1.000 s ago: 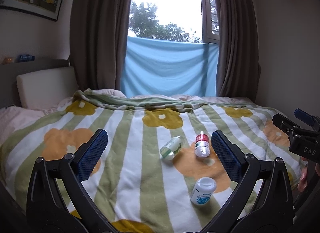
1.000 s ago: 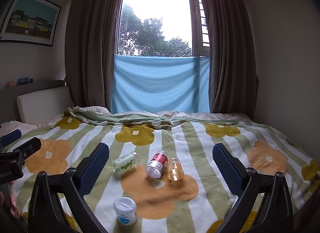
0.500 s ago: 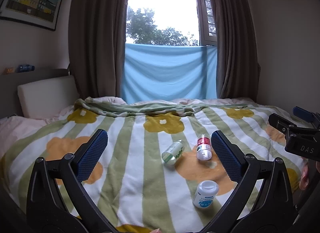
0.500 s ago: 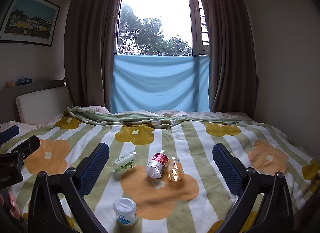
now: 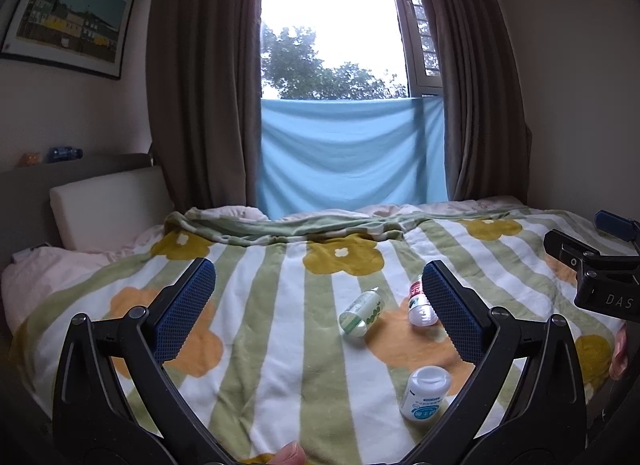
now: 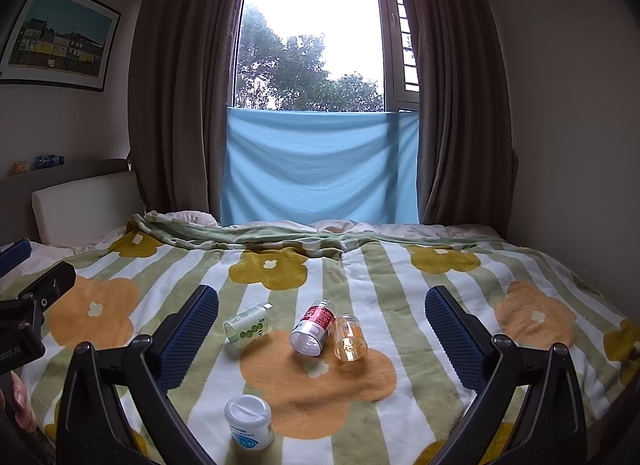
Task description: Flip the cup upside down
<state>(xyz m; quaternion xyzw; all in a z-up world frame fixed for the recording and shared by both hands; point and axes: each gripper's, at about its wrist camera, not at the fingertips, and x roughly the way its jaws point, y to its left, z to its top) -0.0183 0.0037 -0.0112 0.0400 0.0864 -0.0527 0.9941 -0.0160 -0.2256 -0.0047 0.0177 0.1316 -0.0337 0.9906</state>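
A clear amber cup (image 6: pixel 350 339) lies on its side on the striped flower blanket (image 6: pixel 384 289), its mouth toward me. It touches a red-labelled clear cup (image 6: pixel 314 327), also on its side. My right gripper (image 6: pixel 322 307) hovers open above and in front of both, holding nothing. My left gripper (image 5: pixel 318 297) is open and empty too, further left over the bed. In the left wrist view the red-labelled cup (image 5: pixel 419 303) shows beside the right finger, which hides the amber cup.
A green-labelled bottle (image 6: pixel 250 323) lies on its side left of the cups. A white capped bottle (image 6: pixel 249 421) stands upright nearer to me. A pillow (image 5: pixel 104 209) and headboard sit at the left, curtains and a window behind the bed.
The left wrist view has tilted upward, so the bottles sit lower and further right in it. The right gripper has barely moved. Both grippers stay open.
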